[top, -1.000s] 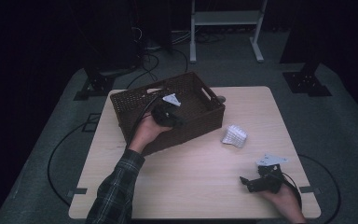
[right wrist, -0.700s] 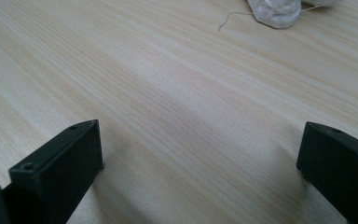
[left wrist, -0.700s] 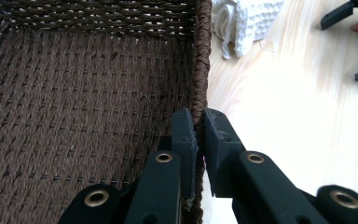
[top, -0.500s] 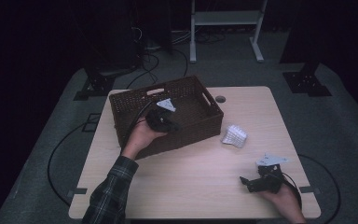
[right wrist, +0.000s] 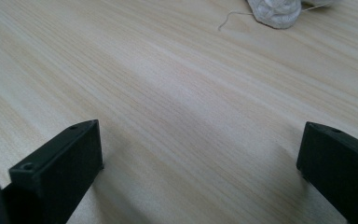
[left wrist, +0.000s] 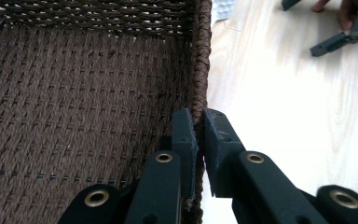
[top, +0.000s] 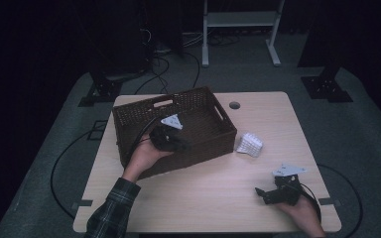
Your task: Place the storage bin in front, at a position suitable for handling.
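Note:
A dark brown woven basket (top: pixel 198 101) stands on the left half of the wooden table (top: pixel 208 198), empty inside. My left gripper (top: pixel 178 145) is shut on the basket's near wall (left wrist: pixel 201 70), one jaw inside and one outside. The basket sits at a slant, its right end swung toward the table's middle. A white knitted cloth (top: pixel 249 144) lies on the table just right of the basket; its edge and a loose thread show at the top of the right gripper view (right wrist: pixel 276 10). My right gripper (top: pixel 261 193) rests near the table's front right, open, with bare wood between its jaws (right wrist: pixel 200 154).
A round cable hole (top: pixel 234 105) sits near the table's far edge. Dark floor with cables and stand feet surrounds the table. A white rack (top: pixel 240 20) stands behind it. The other gripper (left wrist: pixel 345 32) appears far off in the left gripper view.
The left hand has dragged the basket leftward and a little nearer across the table, still gripping its wall. The right gripper and the cloth have stayed put.

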The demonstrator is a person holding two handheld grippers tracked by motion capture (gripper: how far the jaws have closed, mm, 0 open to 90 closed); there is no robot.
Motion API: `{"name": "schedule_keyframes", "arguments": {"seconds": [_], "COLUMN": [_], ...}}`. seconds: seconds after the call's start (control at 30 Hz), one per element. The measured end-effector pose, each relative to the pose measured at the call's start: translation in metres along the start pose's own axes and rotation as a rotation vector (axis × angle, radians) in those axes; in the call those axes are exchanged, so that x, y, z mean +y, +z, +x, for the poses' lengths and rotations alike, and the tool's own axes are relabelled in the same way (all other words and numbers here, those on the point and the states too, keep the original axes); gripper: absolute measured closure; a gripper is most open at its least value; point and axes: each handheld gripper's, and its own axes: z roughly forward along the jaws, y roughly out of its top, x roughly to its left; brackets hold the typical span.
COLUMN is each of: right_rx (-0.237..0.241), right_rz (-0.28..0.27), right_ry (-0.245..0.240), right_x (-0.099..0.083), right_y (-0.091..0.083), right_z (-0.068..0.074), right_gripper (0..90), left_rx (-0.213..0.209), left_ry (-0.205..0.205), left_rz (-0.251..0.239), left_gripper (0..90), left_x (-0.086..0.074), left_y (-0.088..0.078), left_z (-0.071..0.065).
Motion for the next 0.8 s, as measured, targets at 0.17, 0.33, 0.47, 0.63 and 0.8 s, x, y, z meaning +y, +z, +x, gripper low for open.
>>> {"name": "schedule_keyframes", "arguments": {"seconds": [0.17, 0.33, 0.47, 0.63, 0.8], "right_rx": [0.000, -0.001, 0.000, 0.000, 0.001], "right_rz": [0.001, 0.002, 0.002, 0.003, 0.004], "right_ry": [-0.001, 0.000, 0.000, 0.001, 0.004], "right_x": [0.000, 0.000, 0.000, 0.000, 0.000], "right_y": [0.000, 0.000, 0.000, 0.000, 0.000], "right_z": [0.000, 0.000, 0.000, 0.000, 0.000], "right_gripper": [0.0, 0.0, 0.0, 0.0, 0.0], "left_rx": [-0.005, -0.019, -0.026, -0.034, -0.037], "left_ry": [-0.002, 0.002, -0.001, -0.017, -0.022], "left_rz": [0.003, 0.013, 0.013, -0.002, -0.008], "left_gripper": [83.1, 83.2, 83.2, 83.1, 82.7], "left_x": [-0.003, -0.005, -0.006, -0.008, -0.009], "left_y": [-0.002, -0.004, -0.004, -0.003, -0.004], "left_z": [-0.011, -0.021, -0.030, -0.039, -0.038]}}
